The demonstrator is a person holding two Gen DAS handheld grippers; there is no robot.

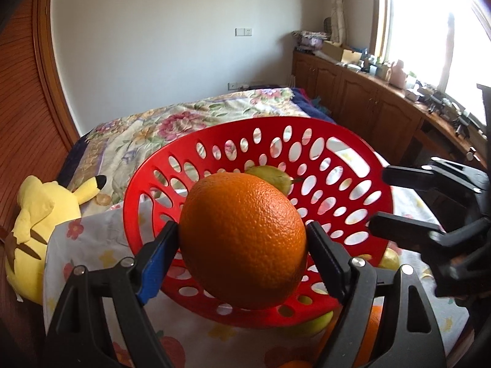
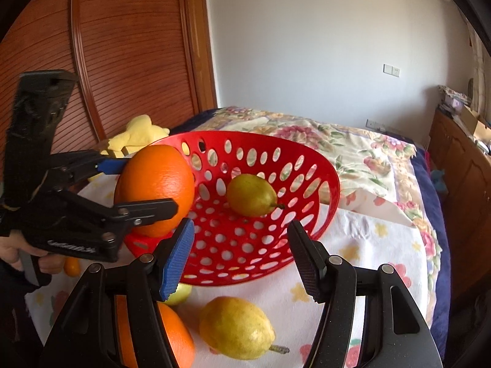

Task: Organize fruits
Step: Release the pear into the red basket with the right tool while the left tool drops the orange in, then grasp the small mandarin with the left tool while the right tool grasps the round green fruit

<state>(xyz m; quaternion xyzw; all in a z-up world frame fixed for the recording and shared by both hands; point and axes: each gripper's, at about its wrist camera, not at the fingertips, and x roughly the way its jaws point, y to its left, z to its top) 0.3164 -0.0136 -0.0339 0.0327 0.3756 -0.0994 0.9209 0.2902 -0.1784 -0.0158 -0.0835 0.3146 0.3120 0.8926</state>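
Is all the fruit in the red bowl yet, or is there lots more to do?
Not yet. One pear already lies in the red bowl. The left claw holds a big orange at the bowl's rim, about to go in. The right claw is open and empty. Left on the cloth: a yellow pear, another orange, a small orange fruit and one more partly hidden.
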